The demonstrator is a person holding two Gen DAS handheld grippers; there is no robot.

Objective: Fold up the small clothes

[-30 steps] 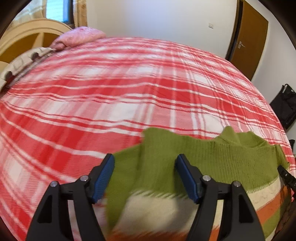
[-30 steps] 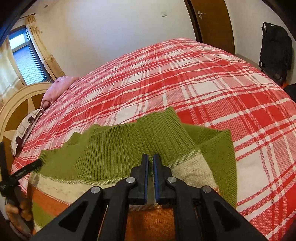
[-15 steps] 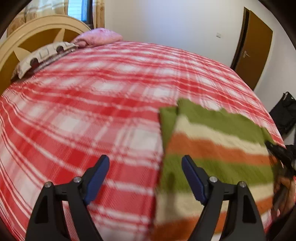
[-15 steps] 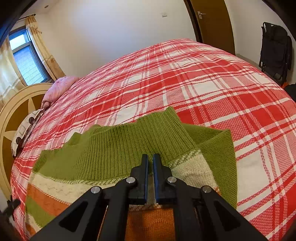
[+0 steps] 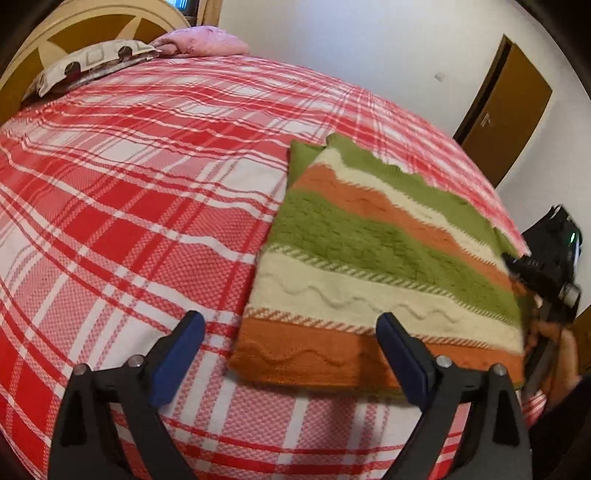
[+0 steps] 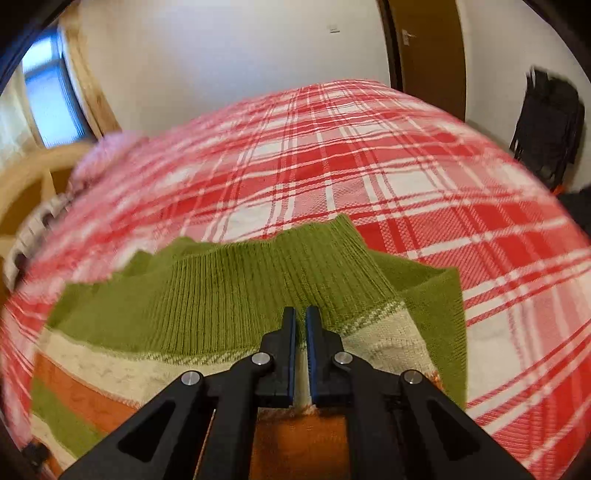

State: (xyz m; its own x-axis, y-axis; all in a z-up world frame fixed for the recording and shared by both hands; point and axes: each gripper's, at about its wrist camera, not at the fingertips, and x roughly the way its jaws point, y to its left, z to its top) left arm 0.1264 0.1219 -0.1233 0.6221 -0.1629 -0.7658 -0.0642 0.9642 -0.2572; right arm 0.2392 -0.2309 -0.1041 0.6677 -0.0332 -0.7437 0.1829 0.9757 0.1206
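Note:
A small knitted sweater [image 5: 373,266] with green, orange and cream stripes lies folded into a rectangle on the red plaid bed. My left gripper [image 5: 291,332] is open and empty, above its near left corner. In the right wrist view the sweater [image 6: 221,295] shows its green ribbed hem on top. My right gripper [image 6: 300,317] has its fingers almost together over the sweater's cream band; a thin fold of knit seems pinched between them. The right gripper also shows at the sweater's right edge in the left wrist view [image 5: 543,273].
The red and white plaid bedspread [image 5: 129,203] covers the whole bed. Pillows [image 5: 96,62] and a wooden headboard [image 5: 96,26] are at the far end. A brown door [image 6: 432,55] and a black bag [image 6: 546,129] stand by the wall.
My left gripper has pulled back and to the left, off the sweater, and stays open. The right wrist view has shifted slightly and blurred; its fingers stay closed on the sweater.

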